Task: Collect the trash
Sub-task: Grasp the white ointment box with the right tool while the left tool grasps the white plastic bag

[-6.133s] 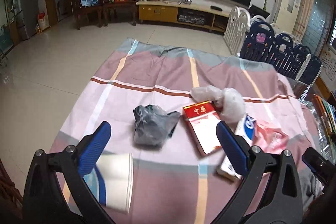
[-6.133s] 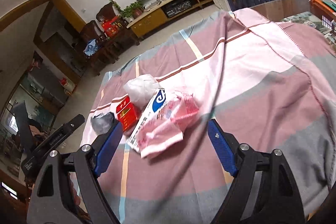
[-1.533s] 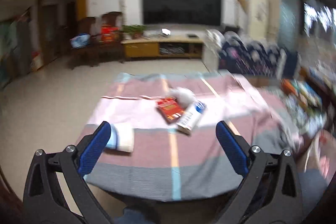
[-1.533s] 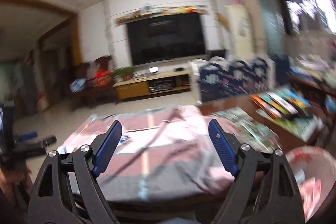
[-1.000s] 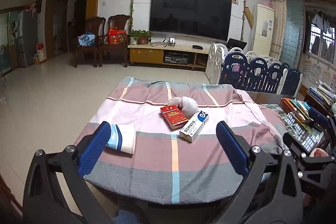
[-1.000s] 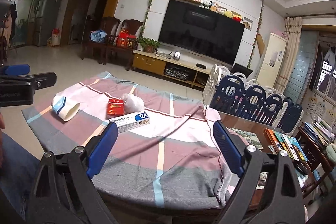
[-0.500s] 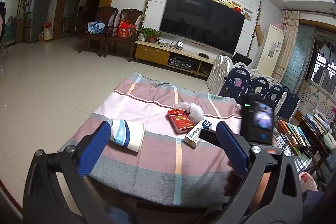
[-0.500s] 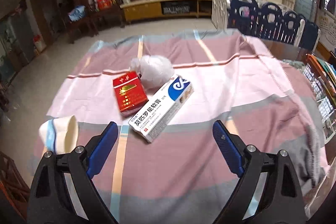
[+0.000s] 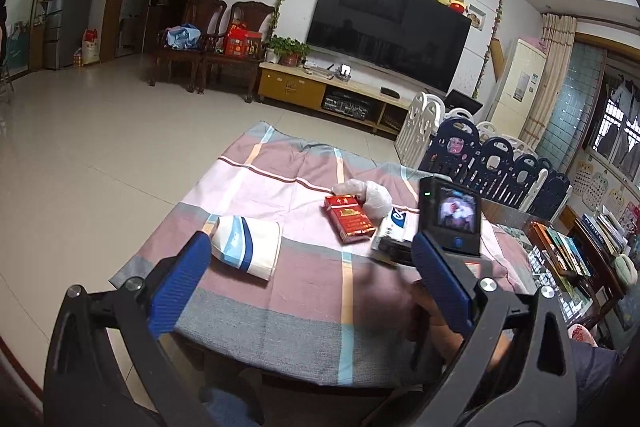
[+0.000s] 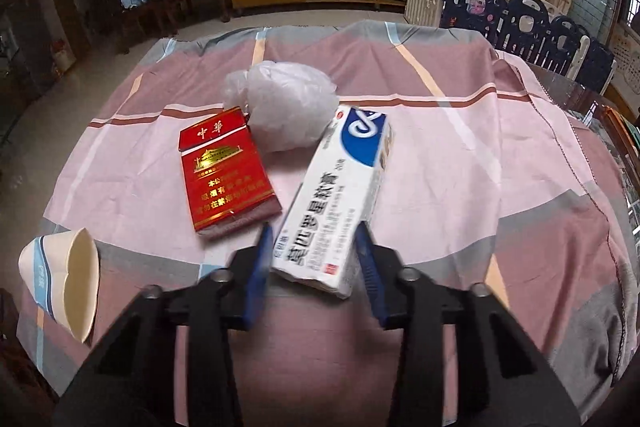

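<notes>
On the striped cloth table (image 10: 480,155) lie a white and blue ointment box (image 10: 340,203), a red cigarette pack (image 10: 224,171), a crumpled clear plastic bag (image 10: 284,107) and a flattened paper cup (image 10: 64,283). My right gripper (image 10: 316,259) has its blue fingers on both sides of the box's near end, closed around it. My left gripper (image 9: 308,275) is open and empty, held back above the table's near edge. It sees the cup (image 9: 248,247), the pack (image 9: 350,219), the bag (image 9: 370,195) and the right gripper's camera unit (image 9: 452,215) over the box.
A TV cabinet (image 9: 320,95) and wooden chairs (image 9: 208,43) stand across the tiled floor. A blue and white playpen fence (image 9: 500,163) lies beyond the table on the right. Books (image 9: 568,247) lie on a glass table to the right.
My right gripper has come down to the table and narrowed its fingers around the near end of the ointment box. The left gripper has stayed back and open.
</notes>
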Demonstrator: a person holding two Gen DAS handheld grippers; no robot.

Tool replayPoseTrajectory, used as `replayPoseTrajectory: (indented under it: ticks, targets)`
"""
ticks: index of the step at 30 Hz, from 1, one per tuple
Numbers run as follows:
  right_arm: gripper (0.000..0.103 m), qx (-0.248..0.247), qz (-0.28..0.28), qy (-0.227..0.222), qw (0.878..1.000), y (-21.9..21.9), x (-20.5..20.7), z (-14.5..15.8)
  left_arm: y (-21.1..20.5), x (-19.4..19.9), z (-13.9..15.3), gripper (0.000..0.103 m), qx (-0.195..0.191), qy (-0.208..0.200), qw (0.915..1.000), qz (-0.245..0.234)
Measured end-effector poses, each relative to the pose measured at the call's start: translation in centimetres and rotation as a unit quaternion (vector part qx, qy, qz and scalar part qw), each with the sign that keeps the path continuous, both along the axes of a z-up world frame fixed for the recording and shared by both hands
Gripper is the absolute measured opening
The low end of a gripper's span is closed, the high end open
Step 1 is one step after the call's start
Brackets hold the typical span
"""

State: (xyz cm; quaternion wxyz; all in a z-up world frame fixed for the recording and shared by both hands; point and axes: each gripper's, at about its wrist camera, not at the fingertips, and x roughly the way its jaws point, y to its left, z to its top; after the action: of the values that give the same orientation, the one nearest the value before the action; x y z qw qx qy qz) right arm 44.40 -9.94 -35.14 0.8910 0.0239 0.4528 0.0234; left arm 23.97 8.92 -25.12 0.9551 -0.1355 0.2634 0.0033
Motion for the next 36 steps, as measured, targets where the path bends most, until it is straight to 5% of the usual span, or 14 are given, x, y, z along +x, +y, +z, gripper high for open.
replayPoseTrajectory:
  ticks: [5, 9, 10, 11, 14, 17, 24, 36]
  targets:
    - [0.000, 0.048, 0.028, -0.001, 0.998, -5.0, -2.5, 2.1, -1.5, 4.9, -1.2, 0.100, 0.005, 0.053, 0.9982, -0.029]
    - [0.002, 0.063, 0.031, -0.018, 0.997, -7.6, -4.0, 3.3, -3.2, 11.5, -2.2, 0.100, 0.055, 0.085, 0.9945, -0.026]
    - [0.017, 0.068, 0.022, -0.013, 0.997, -8.0, -3.8, 2.9, -3.0, 12.5, -2.3, 0.100, 0.058, 0.084, 0.9947, -0.013]
    - [0.044, 0.080, 0.010, -0.008, 0.997, -8.4, -3.5, 2.4, -2.6, 13.2, -2.4, 0.100, 0.054, 0.083, 0.9951, 0.002]
    - [0.056, 0.113, -0.005, -0.006, 0.994, -7.4, -2.4, 1.3, -0.8, 13.4, -3.2, 0.100, 0.015, 0.086, 0.9951, 0.046]
    - [0.066, 0.079, 0.019, -0.019, 0.997, -3.6, -1.2, 1.2, 0.3, 12.4, -3.7, 0.100, -0.017, 0.091, 0.9937, 0.064]
    - [0.070, 0.035, 0.000, 0.022, 0.999, 0.0, 1.5, -1.5, 0.2, 12.6, -3.9, 0.100, 0.030, 0.095, 0.9932, 0.061]
    - [0.077, -0.072, -0.007, -0.001, 0.997, 2.1, 1.7, -1.8, -0.7, 12.6, -4.1, 0.100, 0.054, 0.101, 0.9918, 0.057]
